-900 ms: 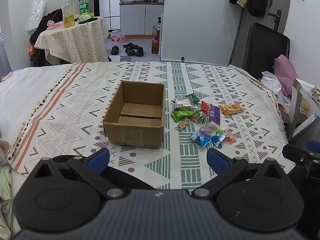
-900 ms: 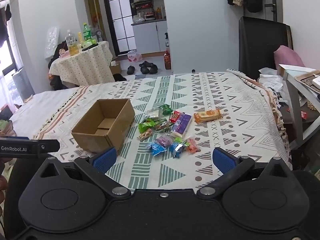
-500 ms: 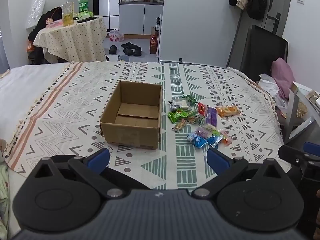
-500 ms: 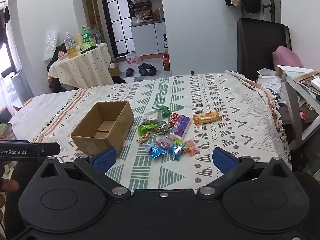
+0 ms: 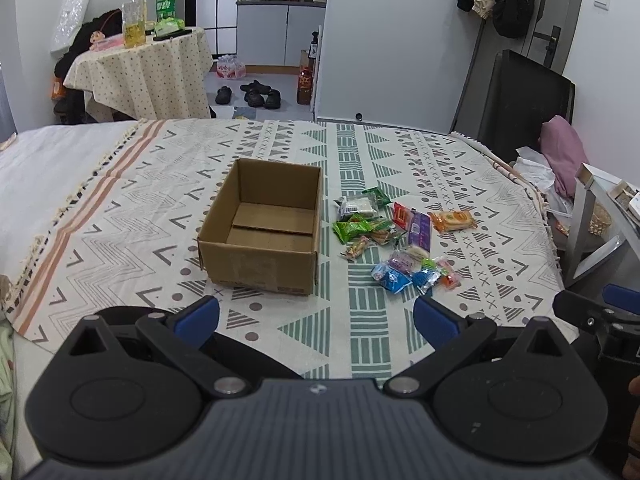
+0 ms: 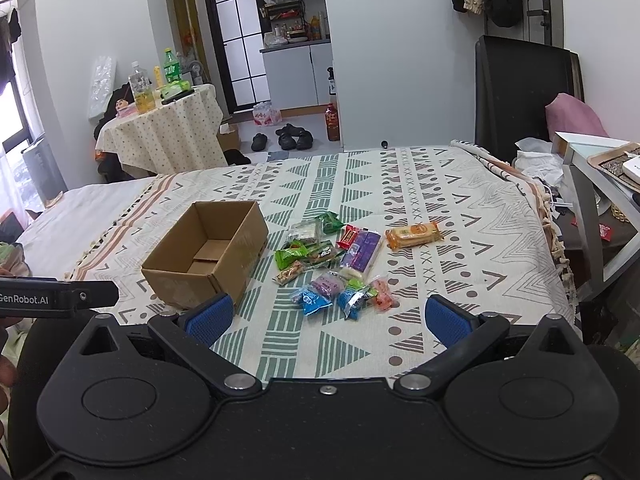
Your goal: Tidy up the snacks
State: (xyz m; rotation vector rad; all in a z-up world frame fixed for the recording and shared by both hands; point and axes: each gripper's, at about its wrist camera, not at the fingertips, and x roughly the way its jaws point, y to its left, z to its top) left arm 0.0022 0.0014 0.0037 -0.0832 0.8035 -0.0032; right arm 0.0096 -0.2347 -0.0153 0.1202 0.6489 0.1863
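Observation:
An open, empty cardboard box (image 5: 262, 232) (image 6: 208, 254) stands on the patterned bedspread (image 5: 160, 184). Right of it lies a heap of several snack packets (image 5: 394, 240) (image 6: 340, 264): green, blue, purple and red ones, and an orange packet (image 5: 453, 220) (image 6: 414, 234) a little apart on the right. My left gripper (image 5: 316, 318) is open and empty, near the bed's front edge, in front of the box. My right gripper (image 6: 328, 318) is open and empty, in front of the snack heap.
A round table (image 6: 160, 136) with bottles stands beyond the bed at the back left. Shoes (image 6: 288, 138) lie on the floor. A black chair (image 6: 524, 96) and a side table (image 6: 600, 184) stand at the right of the bed.
Both grippers have risen slightly and moved a little forward; the box and snacks sit a bit lower in both views. Nothing on the bed has moved.

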